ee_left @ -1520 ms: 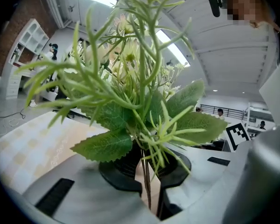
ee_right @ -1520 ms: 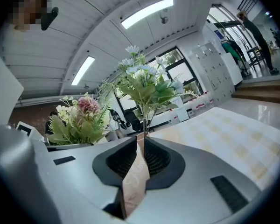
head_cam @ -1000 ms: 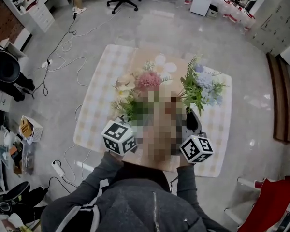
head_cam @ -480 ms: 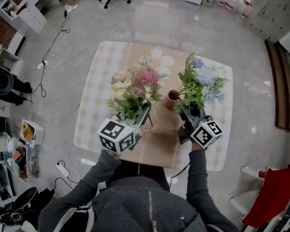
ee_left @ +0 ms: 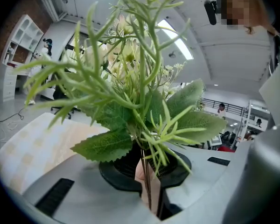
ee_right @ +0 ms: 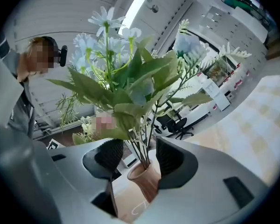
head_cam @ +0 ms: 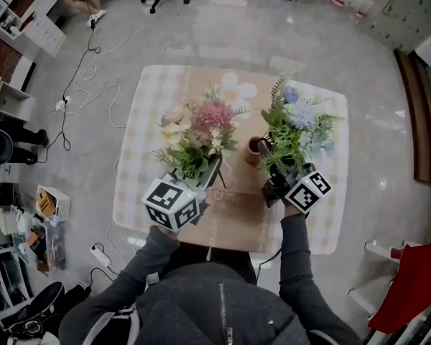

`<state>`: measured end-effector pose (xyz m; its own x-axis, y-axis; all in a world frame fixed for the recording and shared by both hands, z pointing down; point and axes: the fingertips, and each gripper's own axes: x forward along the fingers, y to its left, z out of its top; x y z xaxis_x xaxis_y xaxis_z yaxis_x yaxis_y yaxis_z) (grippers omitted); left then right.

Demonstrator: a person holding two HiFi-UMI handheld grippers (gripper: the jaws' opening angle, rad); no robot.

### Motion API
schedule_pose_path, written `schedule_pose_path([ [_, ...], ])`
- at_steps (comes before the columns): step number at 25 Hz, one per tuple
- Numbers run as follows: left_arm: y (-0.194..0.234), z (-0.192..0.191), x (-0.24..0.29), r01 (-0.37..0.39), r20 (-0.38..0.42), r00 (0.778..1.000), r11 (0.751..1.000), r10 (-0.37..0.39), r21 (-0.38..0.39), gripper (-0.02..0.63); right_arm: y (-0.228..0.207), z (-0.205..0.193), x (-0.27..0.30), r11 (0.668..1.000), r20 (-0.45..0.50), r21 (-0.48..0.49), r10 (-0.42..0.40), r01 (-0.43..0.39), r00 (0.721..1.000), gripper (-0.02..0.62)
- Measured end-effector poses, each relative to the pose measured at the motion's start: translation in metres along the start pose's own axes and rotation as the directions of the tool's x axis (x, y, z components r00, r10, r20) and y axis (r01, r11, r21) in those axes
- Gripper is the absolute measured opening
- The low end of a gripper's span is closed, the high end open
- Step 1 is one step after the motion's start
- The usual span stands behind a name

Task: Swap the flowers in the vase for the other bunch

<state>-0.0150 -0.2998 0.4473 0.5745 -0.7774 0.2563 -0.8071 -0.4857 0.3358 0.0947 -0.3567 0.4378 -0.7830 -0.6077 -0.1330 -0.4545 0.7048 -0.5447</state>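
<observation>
Closer to the vase (ee_right: 147,180) than one second ago, the right claw (ee_right: 140,155) has come forward and tilted up a little. Its jaws stand spread, one on each side of the stems of the blue bunch (ee_right: 126,83), which stands in the vase just below and between them; the pads do not press yet. The left claw (ee_left: 148,171) has hardly moved and pinches the thin stems of the pink bunch (head_cam: 201,135), which rises straight ahead of it. I judge that the blue flowers are about to be gripped and pulled out; the swap itself is not yet begun.
</observation>
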Motion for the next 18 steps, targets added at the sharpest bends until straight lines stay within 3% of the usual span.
schedule_pose_path([
  [2,-0.0007,0.0007,0.0003,0.001,0.000,1.000,1.000,-0.001,0.000,0.043,0.0006,0.0017,0.0009,1.000,0.005,-0.009,-0.004,0.004,1.000,0.192],
  [4,-0.0011,0.0022,0.0004,0.002,0.005,1.000,1.000,-0.002,0.001,0.043,-0.0007,0.0027,0.0008,0.999,0.008,-0.027,-0.021,0.021,1.000,0.096],
  [5,-0.0008,0.0028,0.0003,0.002,0.007,1.000,1.000,-0.002,0.001,0.043,-0.0015,0.0026,0.0007,0.999,0.009,-0.036,-0.029,0.030,1.000,0.078],
  [18,-0.0036,0.0064,-0.0026,0.012,0.018,1.000,1.000,-0.012,-0.002,0.044,0.0022,0.0058,-0.0005,0.989,0.011,-0.130,-0.077,0.078,0.997,0.035],
])
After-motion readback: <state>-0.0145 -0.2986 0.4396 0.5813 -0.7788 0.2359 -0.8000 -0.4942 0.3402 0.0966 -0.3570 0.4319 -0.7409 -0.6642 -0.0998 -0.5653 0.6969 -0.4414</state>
